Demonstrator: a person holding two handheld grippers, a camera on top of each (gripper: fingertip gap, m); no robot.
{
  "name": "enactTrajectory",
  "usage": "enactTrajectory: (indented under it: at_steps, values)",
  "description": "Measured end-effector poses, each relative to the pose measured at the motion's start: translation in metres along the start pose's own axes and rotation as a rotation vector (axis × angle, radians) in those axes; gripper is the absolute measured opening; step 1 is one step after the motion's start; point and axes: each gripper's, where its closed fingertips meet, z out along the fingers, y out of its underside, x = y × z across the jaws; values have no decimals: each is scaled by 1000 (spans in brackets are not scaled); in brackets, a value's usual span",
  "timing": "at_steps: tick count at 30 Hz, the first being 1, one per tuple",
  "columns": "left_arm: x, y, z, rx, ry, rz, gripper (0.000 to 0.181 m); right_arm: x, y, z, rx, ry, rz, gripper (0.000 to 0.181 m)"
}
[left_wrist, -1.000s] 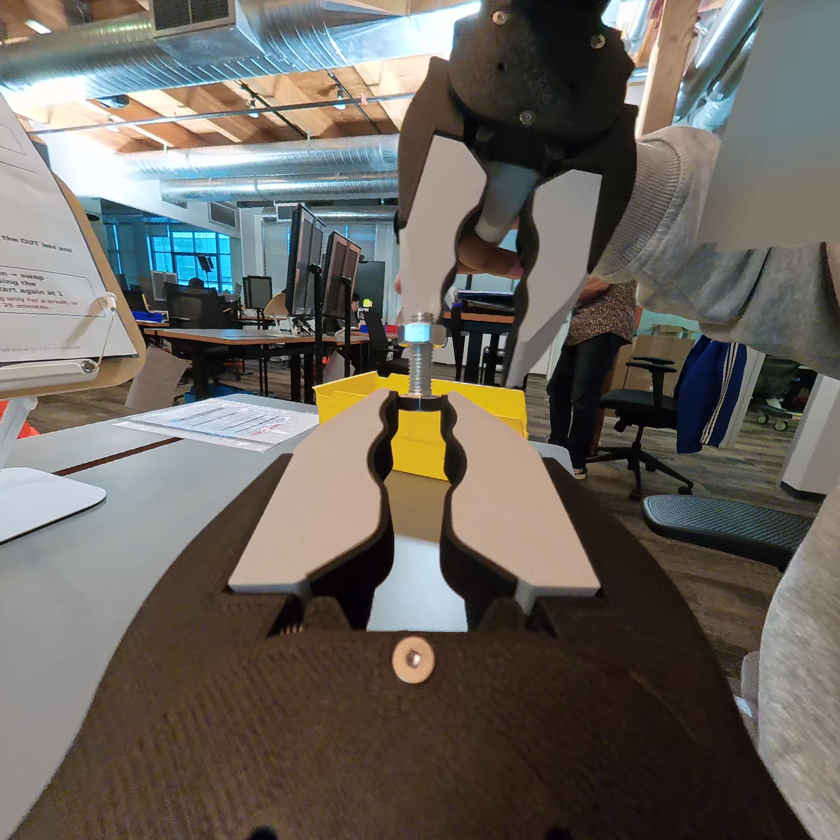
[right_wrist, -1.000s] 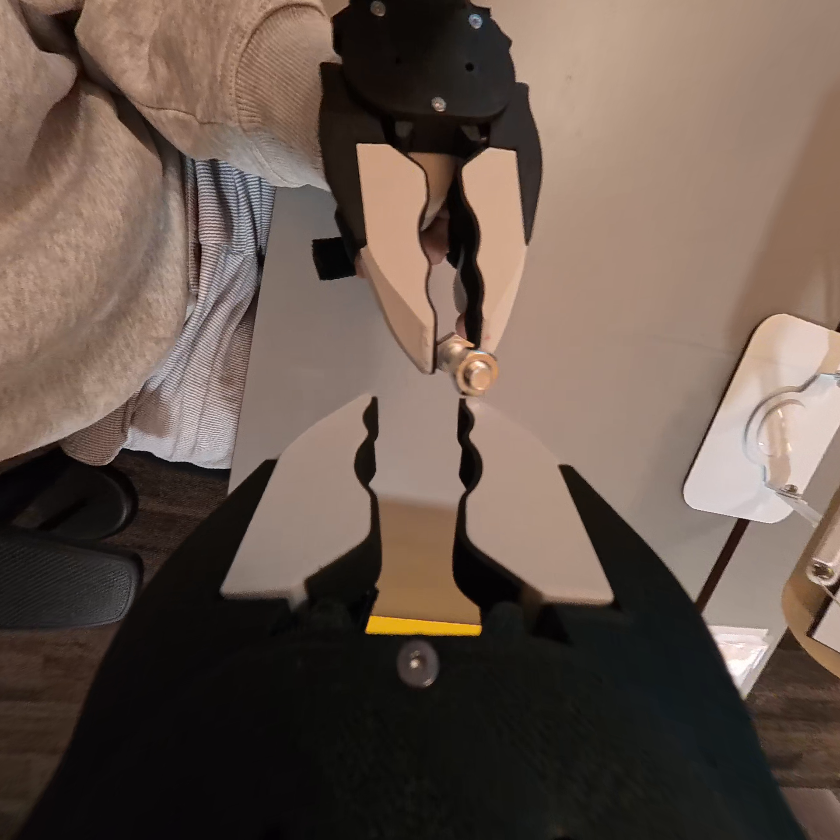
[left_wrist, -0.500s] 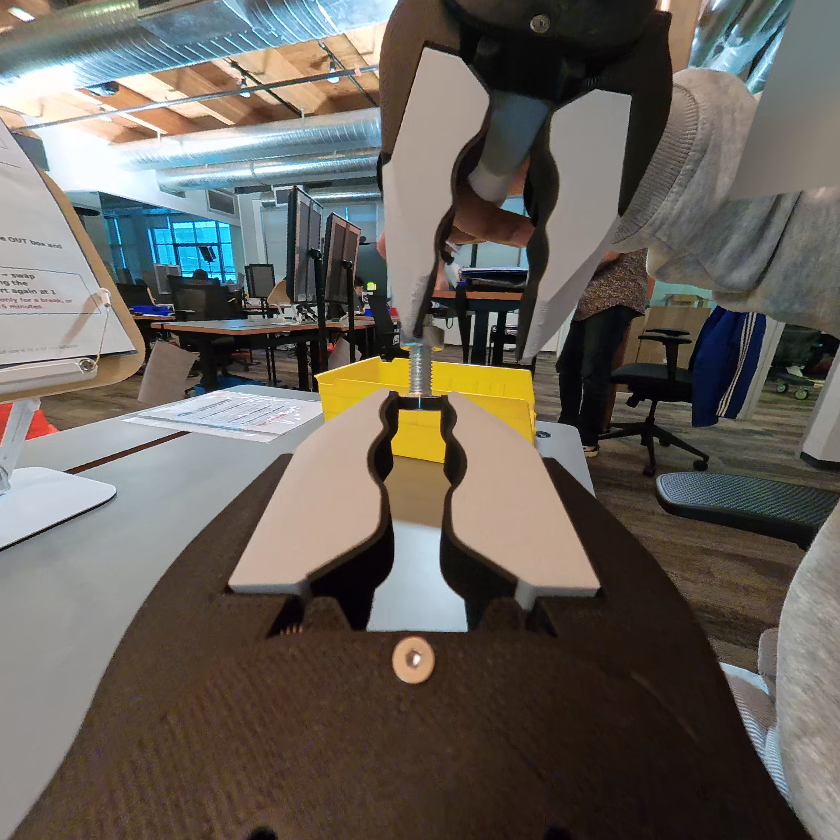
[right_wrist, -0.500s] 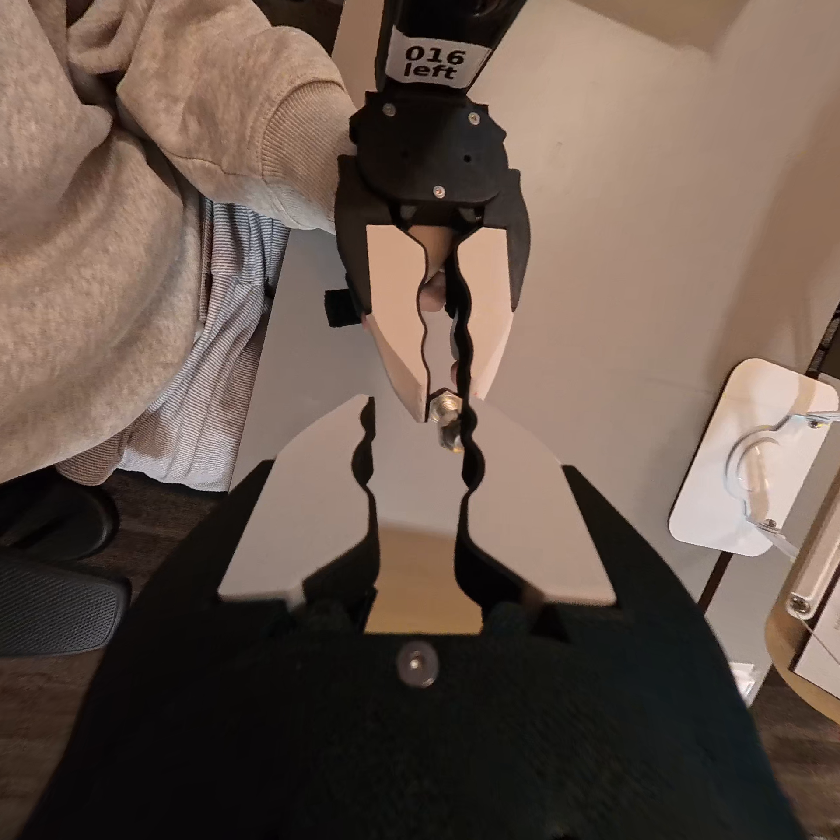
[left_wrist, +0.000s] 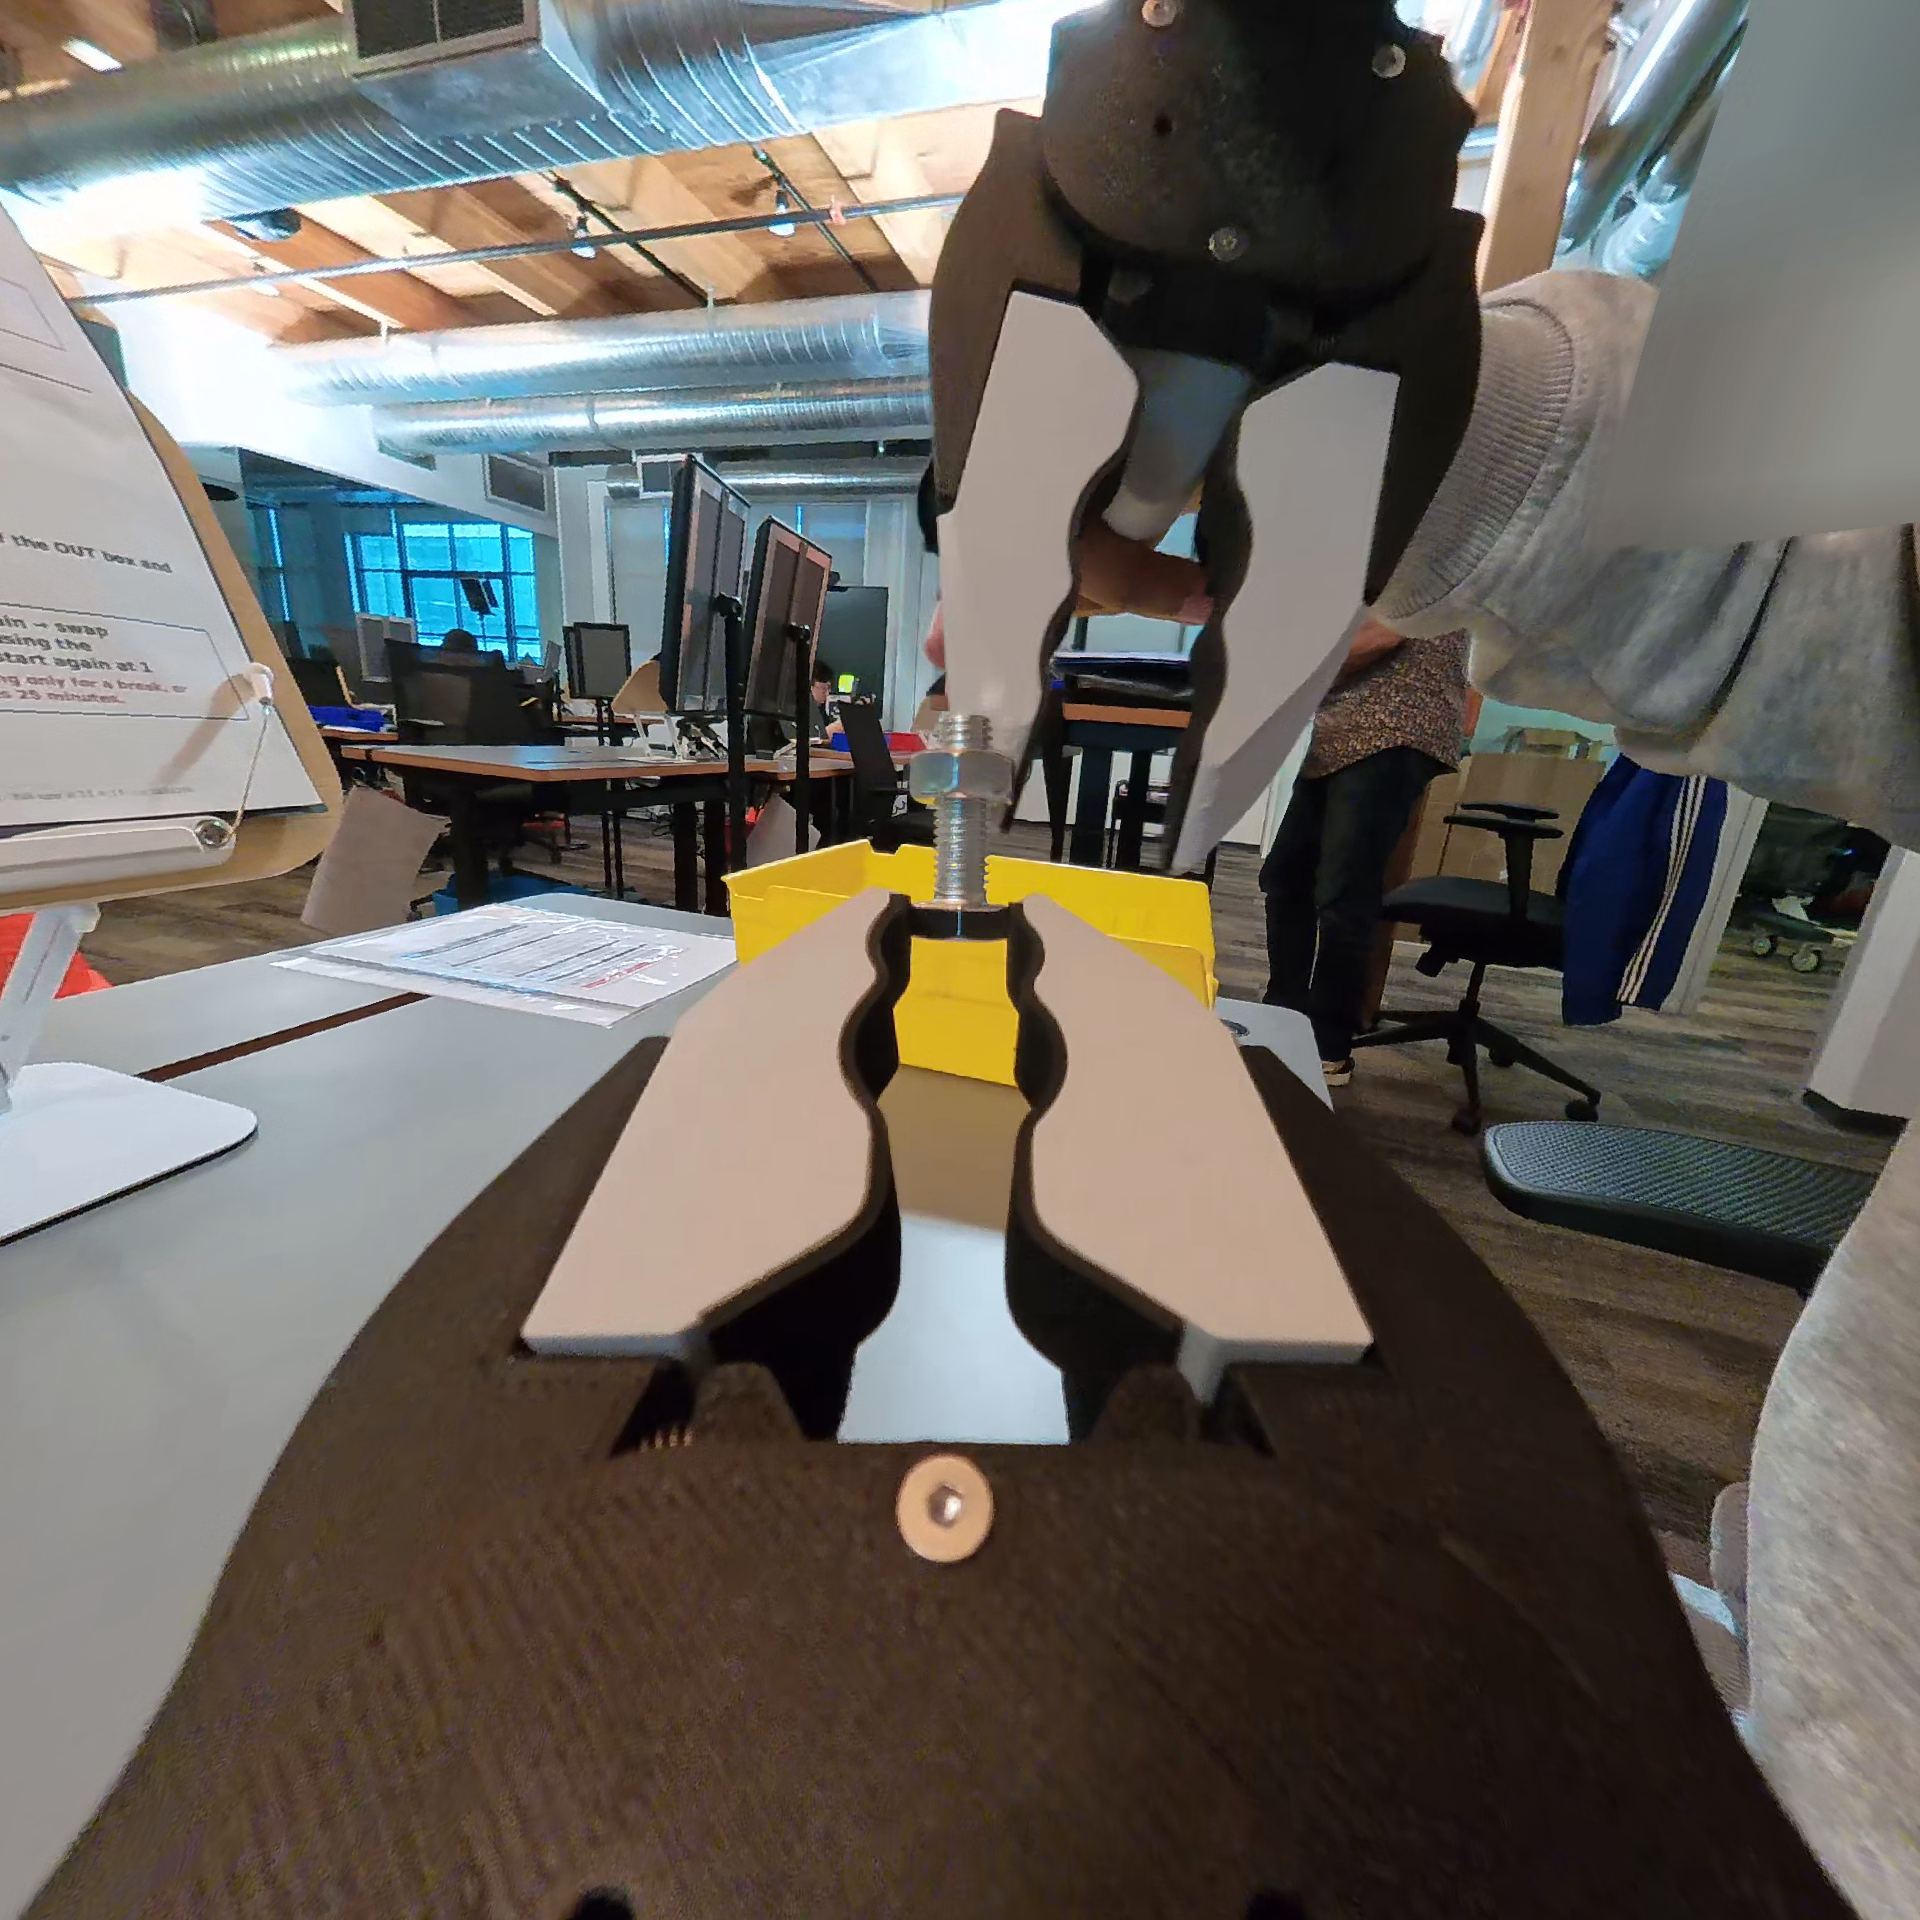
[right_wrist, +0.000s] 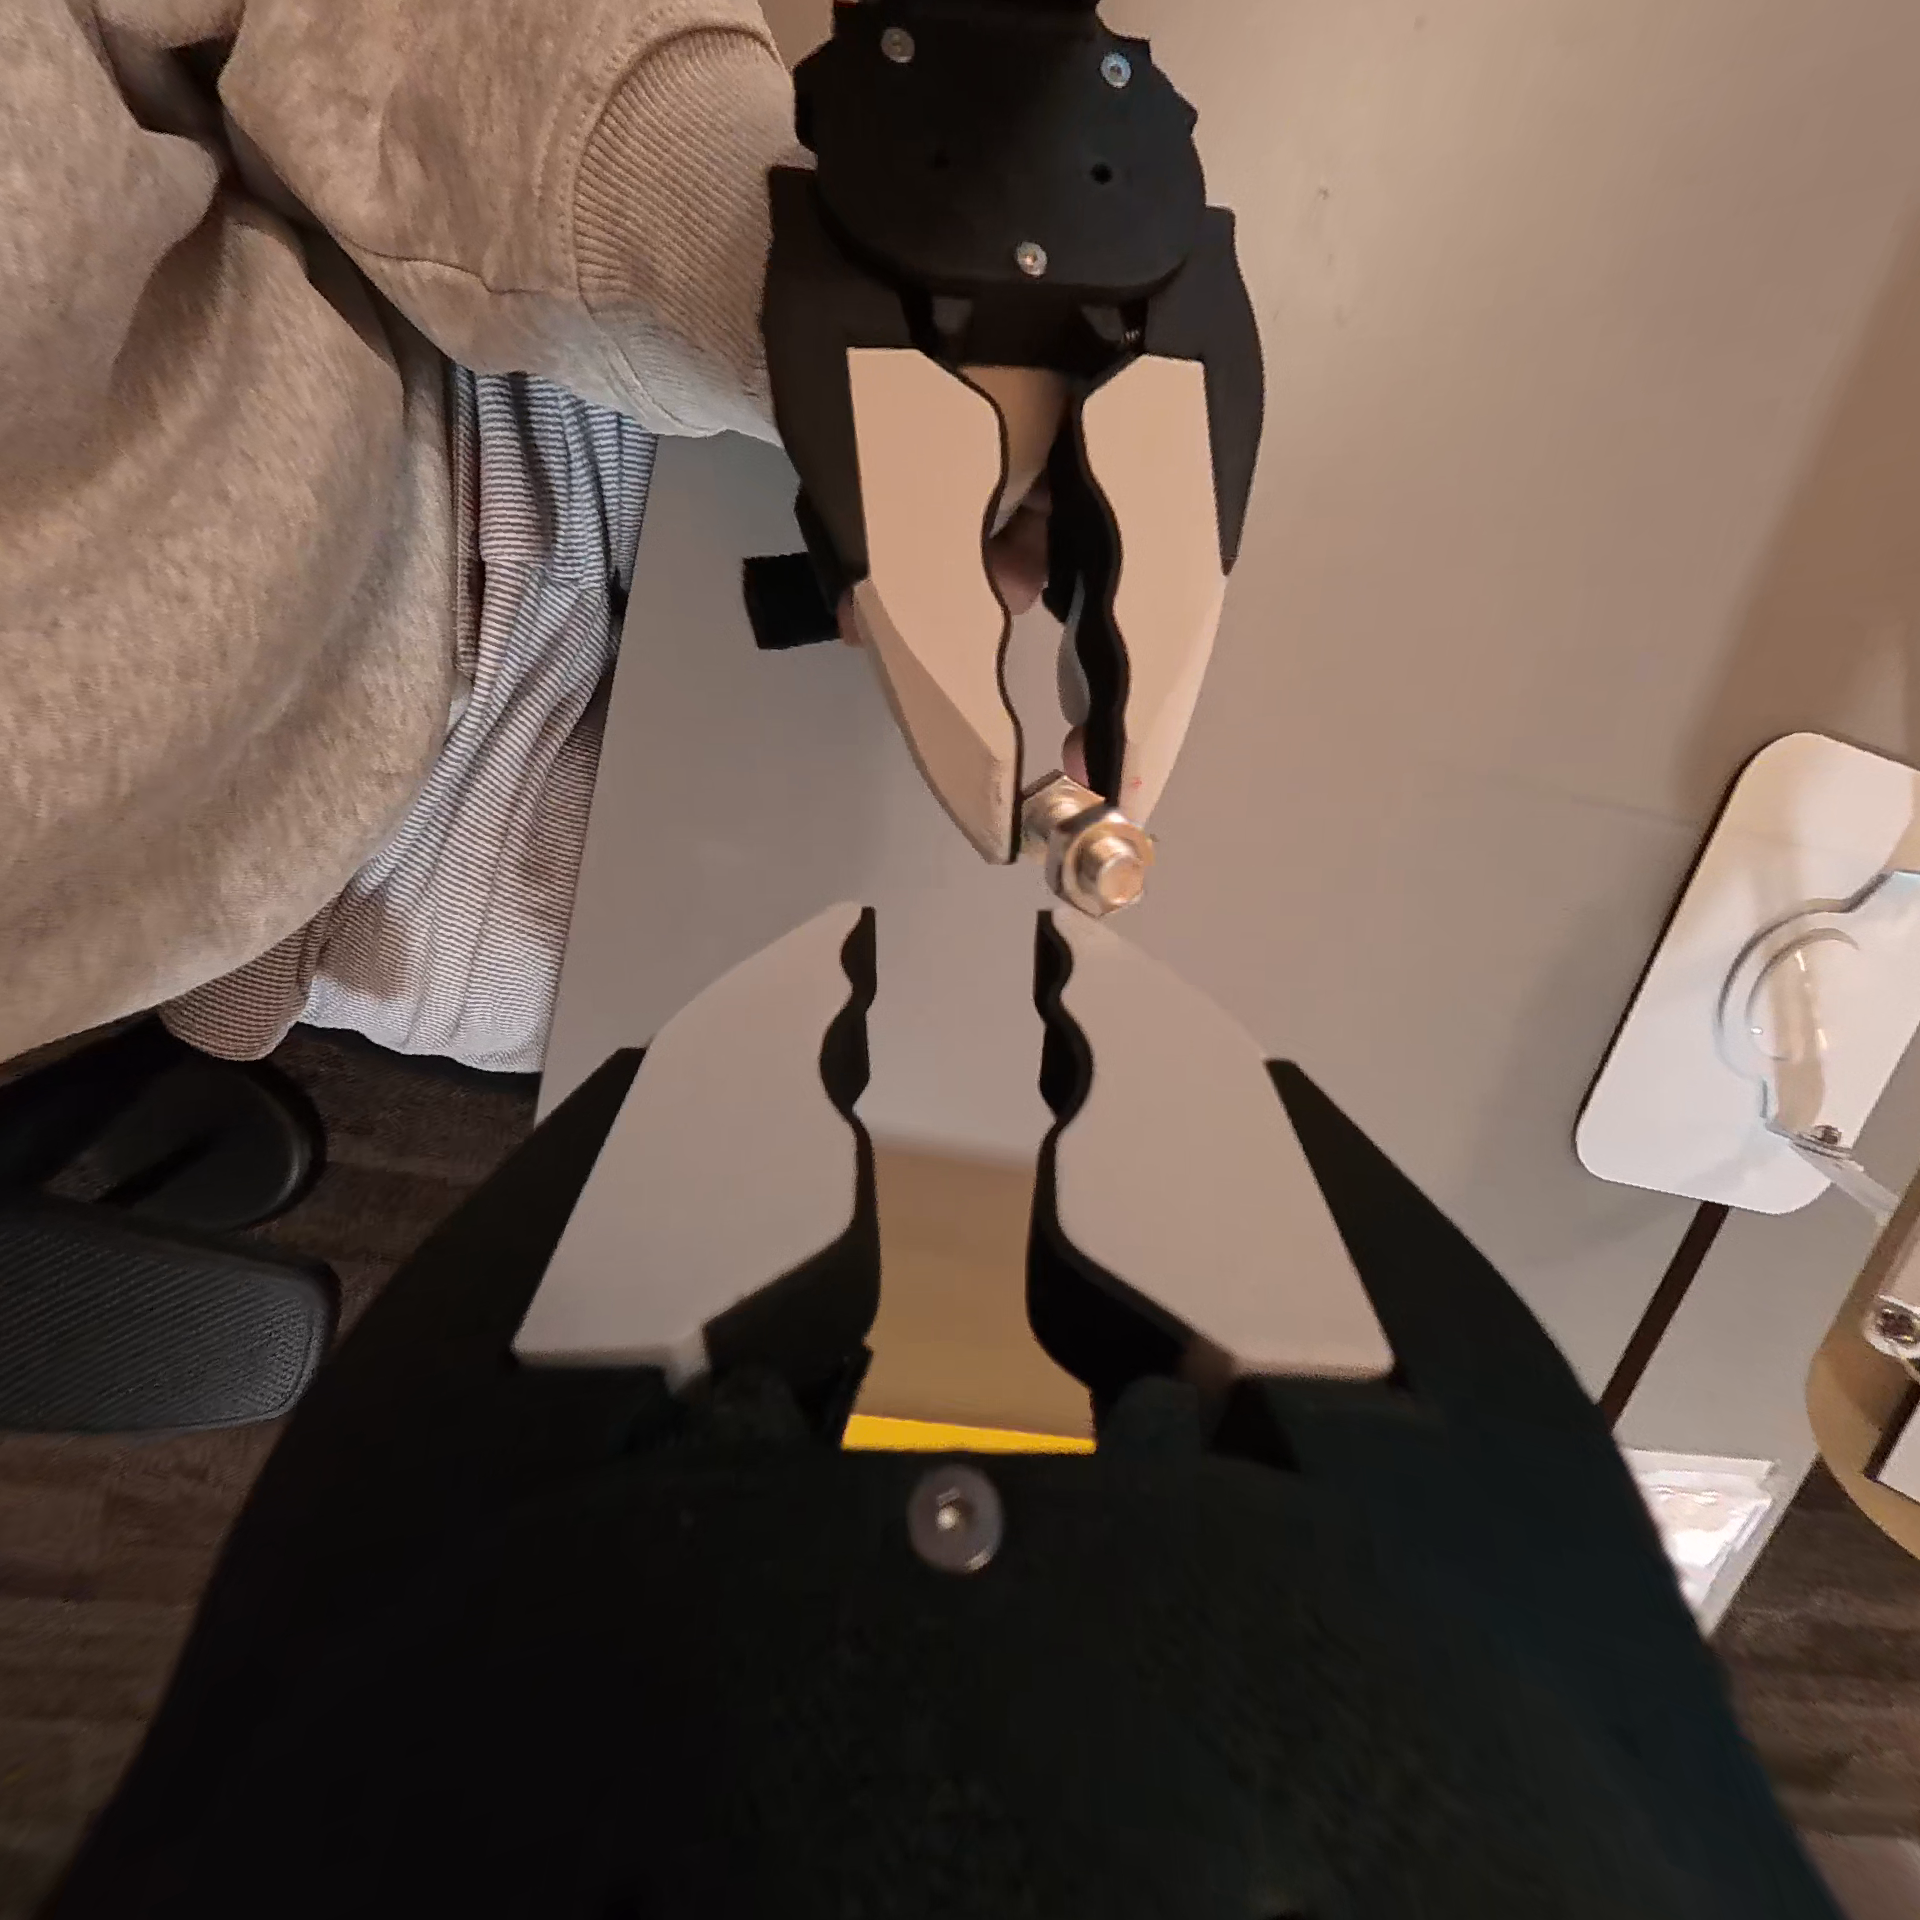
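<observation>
Surface: grey table (left_wrist: 312, 1143), open office beyond | Your left gripper (left_wrist: 961, 920) pinches the bolt (left_wrist: 961, 852) upright, nut (left_wrist: 961, 774) near its top | Your right gripper (left_wrist: 1101, 831) hangs spread, one fingertip just beside the nut | Yellow bin (left_wrist: 1122, 925) behind the bolt, contents hidden.

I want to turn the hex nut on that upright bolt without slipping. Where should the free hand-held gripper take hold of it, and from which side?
Probably across two opposite flats of the hex nut, coming down from above, where the open right hand-held gripper sits just to its right. The bolt stands upright, its lower end clamped in the left hand-held gripper, so the nut near the top is clear all round.
</observation>
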Motion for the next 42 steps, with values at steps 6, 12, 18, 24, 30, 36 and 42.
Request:
enactTrajectory:
  at_steps: [6,12,18,24,30,36,42]
  values:
    - [1,3,2,-18,-1,11,19,-5,-13,-5,56,2,-19,30]
    - [3,5,3,-28,10,18,18,10,-20,-16,94,111,-34,25]
    - [6,3,3,-16,25,22,18,22,-14,-17,81,155,0,21]
    - [8,1,2,-5,38,24,18,19,-13,-14,105,111,31,16]
    - [10,3,3,-11,43,40,18,15,-11,-13,136,58,67,10]
    - [12,6,5,-30,42,72,18,11,-8,-11,157,17,112,10]
    - [13,8,6,-39,46,70,18,13,-5,-11,168,18,145,16]
